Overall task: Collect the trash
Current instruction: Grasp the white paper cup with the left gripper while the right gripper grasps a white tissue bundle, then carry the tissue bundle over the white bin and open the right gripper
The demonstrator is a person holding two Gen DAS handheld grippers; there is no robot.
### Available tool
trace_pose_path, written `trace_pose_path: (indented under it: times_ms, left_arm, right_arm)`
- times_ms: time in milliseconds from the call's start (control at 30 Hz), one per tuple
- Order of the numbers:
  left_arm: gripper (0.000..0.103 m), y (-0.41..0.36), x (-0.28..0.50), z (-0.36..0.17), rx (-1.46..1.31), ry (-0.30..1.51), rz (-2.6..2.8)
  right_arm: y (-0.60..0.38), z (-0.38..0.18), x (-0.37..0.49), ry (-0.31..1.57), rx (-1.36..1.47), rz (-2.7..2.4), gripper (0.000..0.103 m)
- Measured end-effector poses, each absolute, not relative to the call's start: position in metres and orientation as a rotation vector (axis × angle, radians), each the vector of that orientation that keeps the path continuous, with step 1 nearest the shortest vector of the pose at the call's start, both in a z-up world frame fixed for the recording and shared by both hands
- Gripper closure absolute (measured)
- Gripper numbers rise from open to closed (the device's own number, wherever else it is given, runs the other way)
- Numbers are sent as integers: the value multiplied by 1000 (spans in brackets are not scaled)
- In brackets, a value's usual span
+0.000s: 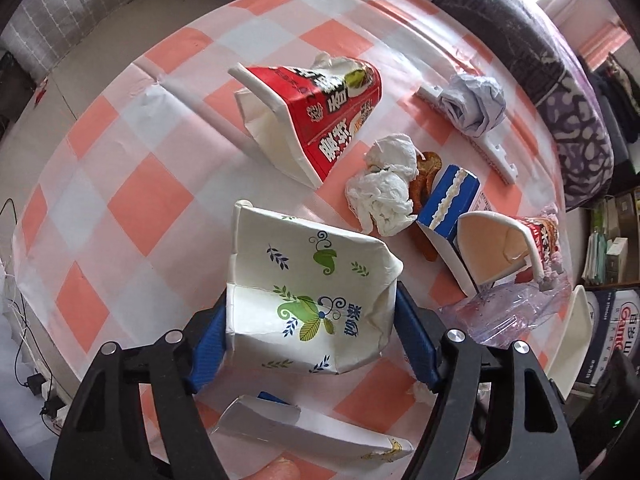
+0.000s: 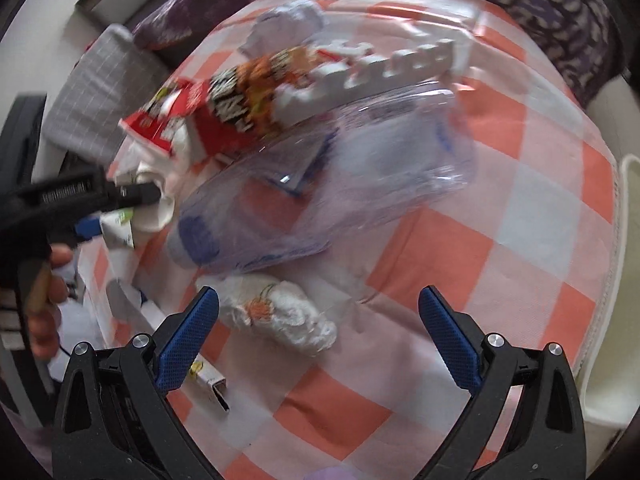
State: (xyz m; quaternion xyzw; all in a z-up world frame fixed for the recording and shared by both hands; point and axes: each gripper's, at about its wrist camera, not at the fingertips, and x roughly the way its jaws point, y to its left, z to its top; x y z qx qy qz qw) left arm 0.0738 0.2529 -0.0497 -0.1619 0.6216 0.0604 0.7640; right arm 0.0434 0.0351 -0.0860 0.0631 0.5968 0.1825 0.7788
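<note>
- Left gripper (image 1: 311, 336) has its blue pads squeezed against both sides of a crushed white paper cup (image 1: 308, 292) with green leaf prints, near edge of the checkered tablecloth (image 1: 132, 208).
- Right gripper (image 2: 318, 332) hangs wide open, nothing in it, over a balled-up tissue (image 2: 280, 314).
- A clear plastic bottle (image 2: 320, 196) lies just beyond.
- Red noodle cup (image 1: 320, 108) sits farther back.

Pink-checked tablecloth (image 1: 132, 208), purple patterned bedding (image 1: 560, 92), grey grid cushion (image 1: 52, 12), black cables (image 1: 24, 364)
</note>
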Motion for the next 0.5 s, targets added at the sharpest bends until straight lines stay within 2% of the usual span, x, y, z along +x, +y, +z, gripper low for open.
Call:
trace_pose_path:
  times_ms: [67,100,133,167,200,233,333,500]
  left_arm:
    - [30,265,68,-43,-366,1328,135]
    - [30,270,72,-41,-373,1321,135]
    - [30,272,71,-39,-379,1314,137]
    - [30,275,70,-38,-383,1310,139]
    - [30,273,70,-41,-383,1307,143]
    - [30,279,65,-37,-383,1304,145]
    - [30,277,61,-32,-383,1284,145]
    - [30,263,64,-13,-373,1196,125]
  right_arm:
    - [48,-89,39,1278,60,439,8]
    - [53,-90,38,1271,34,455,13]
    - [57,-91,36,1266,4,470,23]
    - [62,-92,35,1250,-40,473,28]
    - [64,-91,34,1238,-58,472,40]
    - [64,-90,33,1233,-62,483,57]
    - [59,-87,35,1239,-11,488,63]
    - [42,-63,36,1171,28,494,64]
